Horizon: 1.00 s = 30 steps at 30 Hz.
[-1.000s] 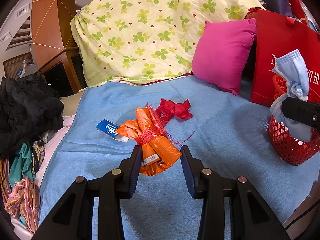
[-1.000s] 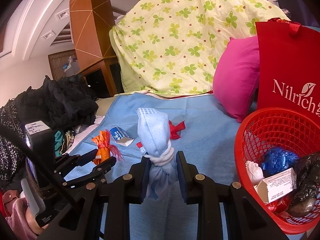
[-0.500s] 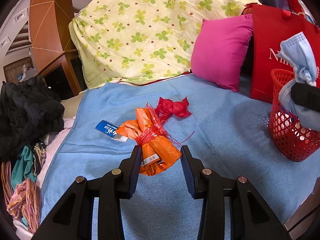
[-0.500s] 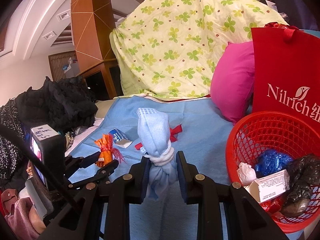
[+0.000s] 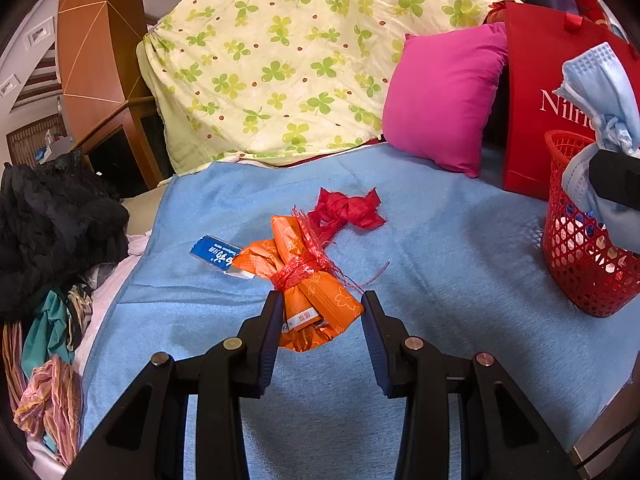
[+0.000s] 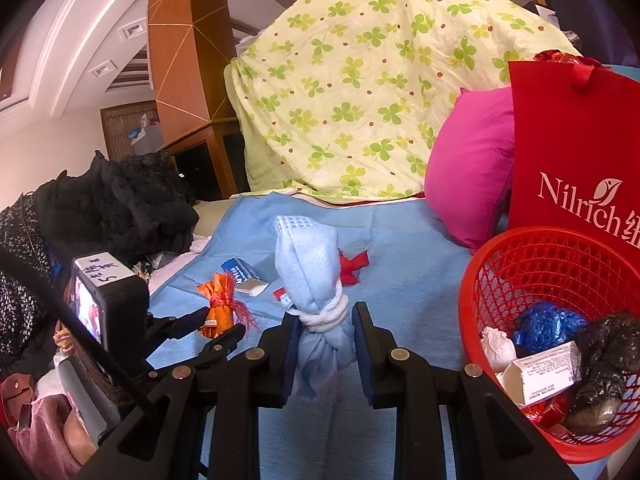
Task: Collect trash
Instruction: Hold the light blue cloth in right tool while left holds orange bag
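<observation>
Blue bedsheet (image 5: 440,248) covers the bed and serves as the working surface, with loose trash lying on it.

Nearest in the left wrist view, the left gripper (image 5: 320,320) is clenched on an orange wrapper bundle (image 5: 308,280) tied with red plastic string; both pads press its lower end. The bundle's upper part leans away from the jaws over the sheet. Touching its far-left side lies a small blue-and-white carton (image 5: 218,256). Just beyond the bundle lies a crumpled red wrapper (image 5: 346,210).

Nearest in the right wrist view, the right gripper (image 6: 322,348) is clenched on a knotted light-blue face mask (image 6: 312,280), gripped just below its white ear-loop knot. The mask stands upright between the pads, clear of the sheet. It is held just left of a red mesh basket (image 6: 520,248), not yet over the rim. The basket stands on the sheet at near right and holds a white box (image 6: 540,372), a crumpled white tissue (image 6: 496,350), a blue plastic wad (image 6: 544,326) and a dark plastic bag (image 6: 608,348).

Behind the basket stands a red shopping bag (image 6: 580,140) with white lettering. A magenta pillow (image 5: 440,96) leans left of the bag. Farthest back, a pale yellow clover-print quilt (image 5: 288,60) is heaped up. A pile of dark clothing (image 5: 52,216) lies at the far left edge.
</observation>
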Tool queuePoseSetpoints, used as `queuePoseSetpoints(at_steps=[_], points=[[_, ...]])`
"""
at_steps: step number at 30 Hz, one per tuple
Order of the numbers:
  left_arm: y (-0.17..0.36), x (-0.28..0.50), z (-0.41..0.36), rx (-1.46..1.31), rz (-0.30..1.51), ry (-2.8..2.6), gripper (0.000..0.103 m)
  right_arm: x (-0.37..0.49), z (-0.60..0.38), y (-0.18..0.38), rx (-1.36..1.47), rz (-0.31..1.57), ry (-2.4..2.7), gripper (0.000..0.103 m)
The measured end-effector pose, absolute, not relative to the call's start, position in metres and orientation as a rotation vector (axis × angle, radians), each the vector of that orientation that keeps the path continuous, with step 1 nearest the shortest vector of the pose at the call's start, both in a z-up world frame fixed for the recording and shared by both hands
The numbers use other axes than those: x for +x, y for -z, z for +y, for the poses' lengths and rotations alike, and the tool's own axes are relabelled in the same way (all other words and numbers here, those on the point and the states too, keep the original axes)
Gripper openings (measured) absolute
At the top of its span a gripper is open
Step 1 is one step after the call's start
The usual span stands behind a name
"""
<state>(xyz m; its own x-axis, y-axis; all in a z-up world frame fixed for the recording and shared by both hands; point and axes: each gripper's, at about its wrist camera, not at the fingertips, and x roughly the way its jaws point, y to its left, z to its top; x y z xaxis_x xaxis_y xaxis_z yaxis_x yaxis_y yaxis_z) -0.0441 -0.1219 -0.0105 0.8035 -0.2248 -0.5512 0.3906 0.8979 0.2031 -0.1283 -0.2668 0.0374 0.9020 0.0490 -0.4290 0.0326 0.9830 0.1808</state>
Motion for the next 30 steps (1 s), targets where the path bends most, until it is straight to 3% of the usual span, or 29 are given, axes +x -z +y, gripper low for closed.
queuePoseSetpoints(at_steps=[30], points=[[0.0101, -0.0437, -0.1183, 0.325, 0.542, 0.323, 0.041, -0.1238, -0.2655, -0.0328, 0.165, 0.448, -0.028, 0.027]])
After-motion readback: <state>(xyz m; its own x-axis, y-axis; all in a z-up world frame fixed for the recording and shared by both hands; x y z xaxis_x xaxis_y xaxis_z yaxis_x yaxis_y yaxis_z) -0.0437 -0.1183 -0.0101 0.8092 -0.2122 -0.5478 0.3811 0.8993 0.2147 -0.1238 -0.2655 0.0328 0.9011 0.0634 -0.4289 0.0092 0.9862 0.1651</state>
